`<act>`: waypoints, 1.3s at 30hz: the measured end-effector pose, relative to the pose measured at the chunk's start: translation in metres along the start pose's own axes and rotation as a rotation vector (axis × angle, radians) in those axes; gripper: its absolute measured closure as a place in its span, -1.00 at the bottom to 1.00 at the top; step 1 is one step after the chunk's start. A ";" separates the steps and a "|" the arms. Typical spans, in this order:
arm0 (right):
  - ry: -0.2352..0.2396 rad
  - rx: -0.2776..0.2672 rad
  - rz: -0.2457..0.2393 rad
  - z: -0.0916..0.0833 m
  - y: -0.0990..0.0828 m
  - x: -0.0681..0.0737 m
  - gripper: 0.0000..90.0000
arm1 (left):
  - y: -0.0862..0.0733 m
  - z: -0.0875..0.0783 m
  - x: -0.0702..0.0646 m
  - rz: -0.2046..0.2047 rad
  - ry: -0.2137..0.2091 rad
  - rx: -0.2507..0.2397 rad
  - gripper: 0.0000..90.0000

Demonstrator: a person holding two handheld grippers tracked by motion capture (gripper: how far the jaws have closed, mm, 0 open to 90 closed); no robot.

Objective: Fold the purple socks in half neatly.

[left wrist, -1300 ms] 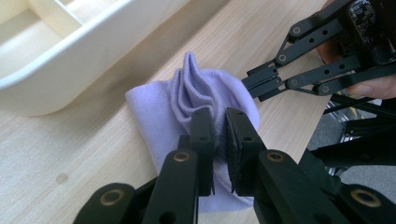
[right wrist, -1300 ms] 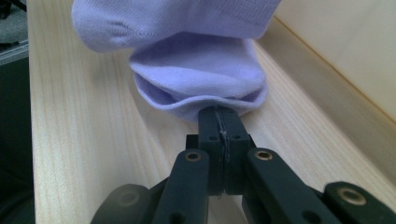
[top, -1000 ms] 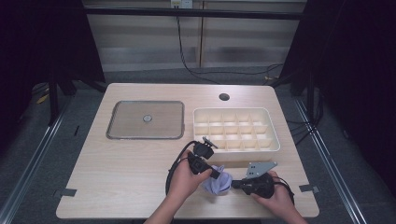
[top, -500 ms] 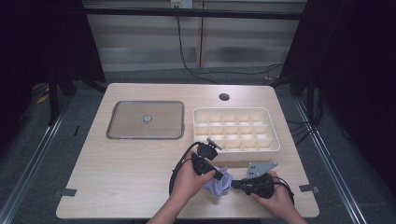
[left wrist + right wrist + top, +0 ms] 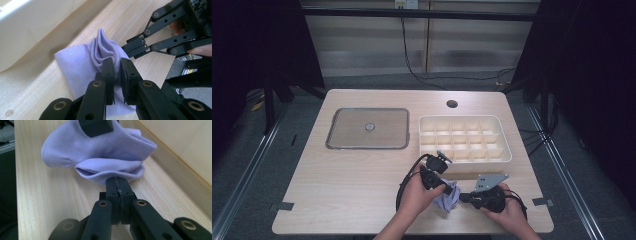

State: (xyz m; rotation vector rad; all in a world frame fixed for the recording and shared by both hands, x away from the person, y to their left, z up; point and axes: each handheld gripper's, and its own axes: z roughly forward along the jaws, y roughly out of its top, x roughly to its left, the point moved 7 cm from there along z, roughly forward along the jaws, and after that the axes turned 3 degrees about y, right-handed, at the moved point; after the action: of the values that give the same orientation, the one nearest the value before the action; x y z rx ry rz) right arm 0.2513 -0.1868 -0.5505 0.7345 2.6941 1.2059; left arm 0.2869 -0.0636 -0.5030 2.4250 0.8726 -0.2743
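A pale lavender sock (image 5: 446,198) lies bunched on the wooden table (image 5: 352,190), just in front of the white compartment tray (image 5: 507,150). My left gripper (image 5: 448,189) comes at it from the left, its jaws shut on a raised fold of the sock (image 5: 82,62). From the right, my right gripper (image 5: 462,197) is shut on the sock's lower edge (image 5: 100,147), with a thin layer of fabric pinched between its pads. In the left gripper view, the left gripper (image 5: 117,67) grips the cloth with the right gripper (image 5: 130,48) just beyond it. The right gripper (image 5: 117,181) nips the hem.
The tray's long white wall (image 5: 25,30) stands close behind the sock, its cells holding nothing. A grey flat lid with a centre knob (image 5: 368,128) lies at the table's left rear. A round cable hole (image 5: 452,104) is near the back edge. Bare wood stretches to the front left.
The left hand has edged slightly to the right with the sock, bunching it closer to the right gripper. The right hand has stayed put.
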 end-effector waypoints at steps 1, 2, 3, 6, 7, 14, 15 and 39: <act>-0.001 0.001 0.002 0.000 0.000 0.000 0.98 | 0.000 0.000 0.000 0.001 0.000 0.001 0.83; -0.002 0.000 0.004 0.000 0.000 0.000 0.98 | 0.000 -0.001 0.000 0.000 0.000 -0.002 0.83; -0.002 0.000 0.003 0.000 0.000 0.000 0.98 | 0.000 -0.002 0.000 -0.001 0.005 -0.004 0.83; -0.003 -0.001 -0.001 0.000 0.000 0.000 0.98 | -0.001 -0.009 0.004 -0.002 0.008 -0.005 0.83; -0.003 -0.001 -0.003 0.000 0.000 0.000 0.98 | -0.002 -0.012 0.006 0.000 0.014 -0.001 0.83; 0.000 0.000 -0.001 0.000 0.000 0.000 0.98 | -0.008 -0.009 0.009 -0.015 0.014 -0.005 0.83; 0.001 0.001 0.003 0.000 0.000 0.000 0.98 | -0.008 -0.007 0.007 -0.020 0.017 -0.012 0.83; 0.005 -0.003 0.002 0.000 0.000 -0.001 0.97 | -0.003 -0.006 -0.002 -0.001 -0.024 -0.018 0.73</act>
State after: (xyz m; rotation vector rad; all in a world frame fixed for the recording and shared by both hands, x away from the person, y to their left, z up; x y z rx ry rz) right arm 0.2517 -0.1875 -0.5506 0.7351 2.6957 1.2127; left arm 0.2829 -0.0593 -0.4983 2.3996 0.8629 -0.2937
